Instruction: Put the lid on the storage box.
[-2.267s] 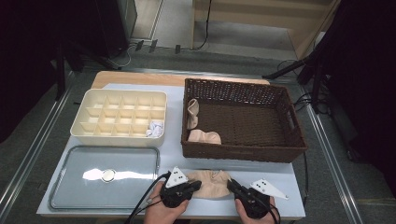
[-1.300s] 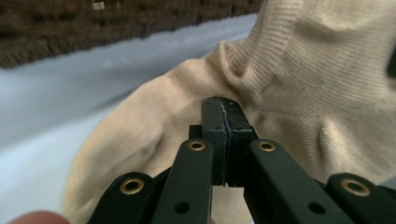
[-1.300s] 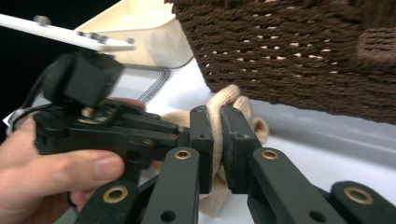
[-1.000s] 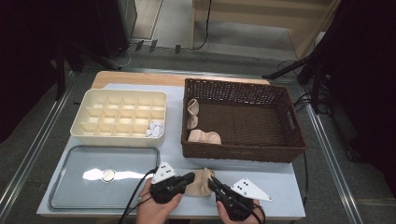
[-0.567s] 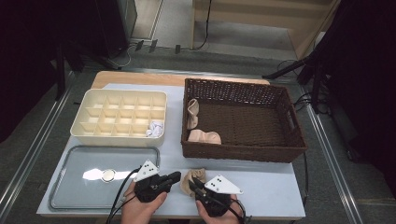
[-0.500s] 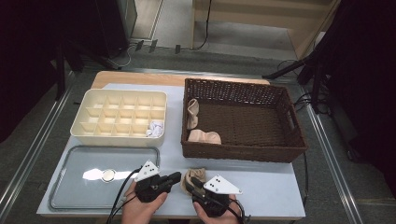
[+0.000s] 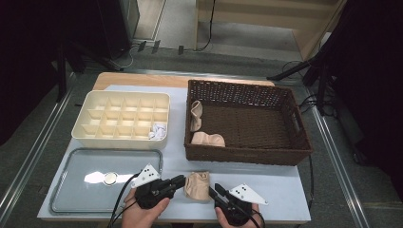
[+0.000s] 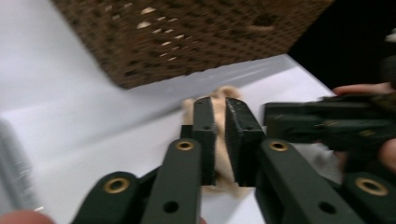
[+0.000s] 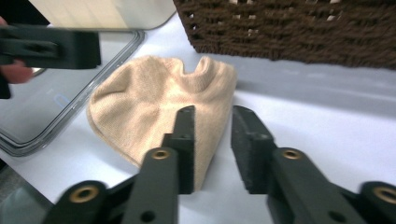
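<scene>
Flanking the beige sock [image 7: 196, 185], left tongs [image 7: 179, 181] seem nearly closed, empty; right tongs [image 7: 213, 188] slightly open.

Left tool [image 8: 219, 135]: its 2 black jaws rise from the bottom edge, nearly closed, a thin gap between the pads.
Sock [image 8: 223, 161]: beige, lying on the desk [image 8: 84, 126], seen in that gap and beyond the tips.
Basket [image 8: 187, 37]: dark brown wicker, behind the sock.
Right tool [image 8: 322, 128]: at the right, held by fingers, blurred.
</scene>
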{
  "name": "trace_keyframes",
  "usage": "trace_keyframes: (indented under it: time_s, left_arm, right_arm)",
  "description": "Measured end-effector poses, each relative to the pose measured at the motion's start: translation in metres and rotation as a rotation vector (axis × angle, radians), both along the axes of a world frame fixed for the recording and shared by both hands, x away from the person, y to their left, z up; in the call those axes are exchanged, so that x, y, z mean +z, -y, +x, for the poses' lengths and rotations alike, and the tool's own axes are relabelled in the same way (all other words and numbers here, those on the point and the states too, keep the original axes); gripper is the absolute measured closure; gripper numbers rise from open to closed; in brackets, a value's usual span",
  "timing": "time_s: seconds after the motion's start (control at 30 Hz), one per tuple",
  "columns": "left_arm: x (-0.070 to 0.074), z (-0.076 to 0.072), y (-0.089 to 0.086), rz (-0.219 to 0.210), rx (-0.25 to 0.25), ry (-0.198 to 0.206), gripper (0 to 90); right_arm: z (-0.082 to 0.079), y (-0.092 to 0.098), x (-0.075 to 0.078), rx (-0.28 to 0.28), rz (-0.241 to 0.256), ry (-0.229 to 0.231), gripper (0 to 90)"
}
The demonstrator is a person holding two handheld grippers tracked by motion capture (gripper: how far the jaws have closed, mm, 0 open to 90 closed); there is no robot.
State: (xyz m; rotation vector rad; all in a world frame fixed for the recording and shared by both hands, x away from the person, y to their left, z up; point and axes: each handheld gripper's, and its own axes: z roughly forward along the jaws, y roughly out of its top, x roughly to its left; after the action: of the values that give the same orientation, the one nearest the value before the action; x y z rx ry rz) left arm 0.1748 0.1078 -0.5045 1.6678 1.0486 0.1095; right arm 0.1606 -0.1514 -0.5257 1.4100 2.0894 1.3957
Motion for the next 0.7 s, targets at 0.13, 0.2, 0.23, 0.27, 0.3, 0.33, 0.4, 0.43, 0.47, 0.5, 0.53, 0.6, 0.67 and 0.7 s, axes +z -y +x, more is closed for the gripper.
trace_keyframes:
  time_s: [0.13, 0.2, 0.23, 0.27, 0.3, 0.33, 0.4, 0.43, 0.47, 0.5, 0.53, 0.6, 0.67, 0.7]
  left_arm:
    - [-0.005, 0.001, 0.008, 0.028, -0.014, -0.012, 64.2]
    - [-0.012, 0.003, 0.01, 0.056, -0.017, -0.039, 64.3]
    - [-0.016, 0.004, 0.011, 0.069, -0.016, -0.044, 64.3]
    - [-0.019, 0.005, 0.011, 0.09, -0.01, -0.048, 67.5]
    - [-0.022, 0.007, 0.01, 0.103, -0.009, -0.052, 70.7]
    - [-0.024, 0.007, 0.01, 0.104, -0.006, -0.063, 77.0]
    - [-0.029, 0.01, 0.007, 0.103, -0.003, -0.079, 80.8]
    - [-0.031, 0.01, 0.007, 0.093, -0.01, -0.097, 82.4]
    - [-0.031, 0.01, 0.007, 0.093, -0.01, -0.097, 83.1]
    - [-0.031, 0.01, 0.008, 0.091, -0.012, -0.093, 83.7]
    - [-0.031, 0.01, 0.009, 0.087, -0.017, -0.093, 83.7]
    - [-0.031, 0.01, 0.011, 0.078, -0.034, -0.092, 84.3]
    - [-0.032, 0.009, 0.013, 0.078, -0.039, -0.091, 84.3]
    - [-0.032, 0.01, 0.014, 0.08, -0.038, -0.09, 84.2]
  right_arm:
    - [-0.002, -0.004, -0.004, -0.046, -0.005, 0.009, 55.8]
    - [-0.004, -0.008, -0.007, -0.043, -0.008, 0.002, 56.2]
    - [-0.004, -0.008, -0.007, -0.043, -0.008, 0.002, 56.2]
    - [-0.004, -0.009, -0.008, -0.037, -0.002, -0.001, 57.1]
    - [-0.005, -0.011, -0.009, -0.032, 0.001, -0.012, 58.0]
    - [-0.006, -0.013, -0.01, -0.024, 0.005, -0.027, 59.6]
    - [-0.006, -0.015, -0.013, -0.018, 0.015, -0.044, 64.2]
    - [-0.006, -0.015, -0.013, -0.016, 0.022, -0.054, 67.2]
    - [-0.006, -0.015, -0.013, -0.016, 0.022, -0.054, 67.2]
    - [-0.004, -0.014, -0.014, -0.011, 0.024, -0.064, 74.4]
    - [-0.004, -0.014, -0.014, -0.011, 0.024, -0.064, 74.4]
    - [-0.004, -0.011, -0.013, -0.01, 0.037, -0.077, 82.0]
    - [-0.003, -0.007, -0.01, -0.017, 0.046, -0.074, 83.8]
    - [-0.003, -0.003, -0.009, -0.018, 0.049, -0.056, 84.3]
